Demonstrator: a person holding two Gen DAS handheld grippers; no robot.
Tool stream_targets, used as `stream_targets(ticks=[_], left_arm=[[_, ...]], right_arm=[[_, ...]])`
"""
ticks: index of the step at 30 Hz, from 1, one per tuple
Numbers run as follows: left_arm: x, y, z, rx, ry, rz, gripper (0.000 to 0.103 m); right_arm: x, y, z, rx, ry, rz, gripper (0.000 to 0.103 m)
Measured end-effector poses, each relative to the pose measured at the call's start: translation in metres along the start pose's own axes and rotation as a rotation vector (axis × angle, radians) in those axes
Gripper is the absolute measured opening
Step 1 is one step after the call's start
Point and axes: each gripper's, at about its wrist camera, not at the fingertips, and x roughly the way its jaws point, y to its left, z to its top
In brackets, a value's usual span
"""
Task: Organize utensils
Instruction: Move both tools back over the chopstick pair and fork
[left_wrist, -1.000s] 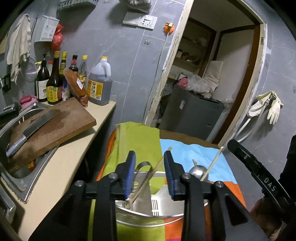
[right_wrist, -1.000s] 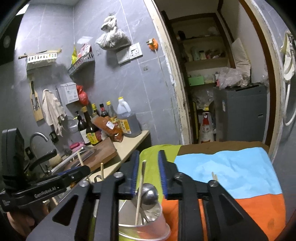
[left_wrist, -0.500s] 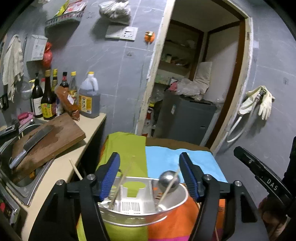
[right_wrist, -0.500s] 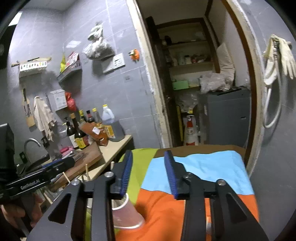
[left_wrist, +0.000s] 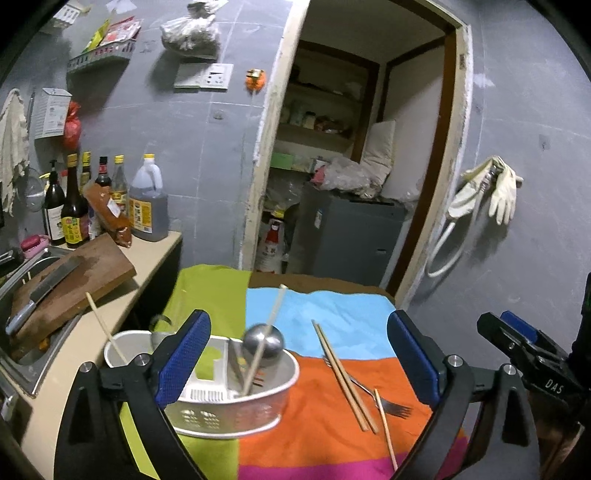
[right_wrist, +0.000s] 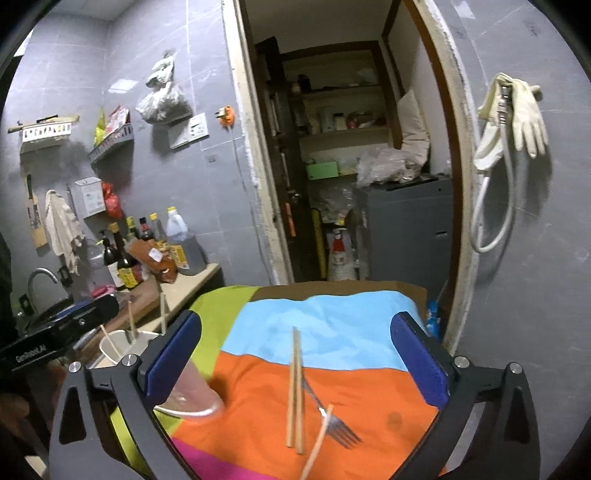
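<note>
Both claws are spreading wide and grip nothing. The left claw (left_wrist: 295, 354) frames the metal utensil holder (left_wrist: 236, 406), which stands on the striped cloth (left_wrist: 325, 424) covering the bench and holds a ladle (left_wrist: 264, 345) and one chopstick. To the right of the holder, a chopstick pair (right_wrist: 295, 391) and a fork (right_wrist: 332, 421) lie on the cloth, between the right claw (right_wrist: 295, 358) fingers but untouched.

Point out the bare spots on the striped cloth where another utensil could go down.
Free: the blue stripe beyond the chopsticks, and the orange stripe right of the fork. Crowded: the left side, filled by the metal caddy and the white cup.
</note>
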Motion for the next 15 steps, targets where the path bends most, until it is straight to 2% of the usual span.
stream_targets(ticks=[11,15], left_arm=[[0.025,-0.041,-0.036,0.043,0.101,-0.013,0.094],[0.038,-0.051,-0.048,0.047,0.14,0.003,0.094]], right_arm=[[0.004,-0.042,-0.027,-0.017,0.103,-0.103,0.103],[0.012,-0.057,-0.036,-0.009,0.152,-0.102,0.103]])
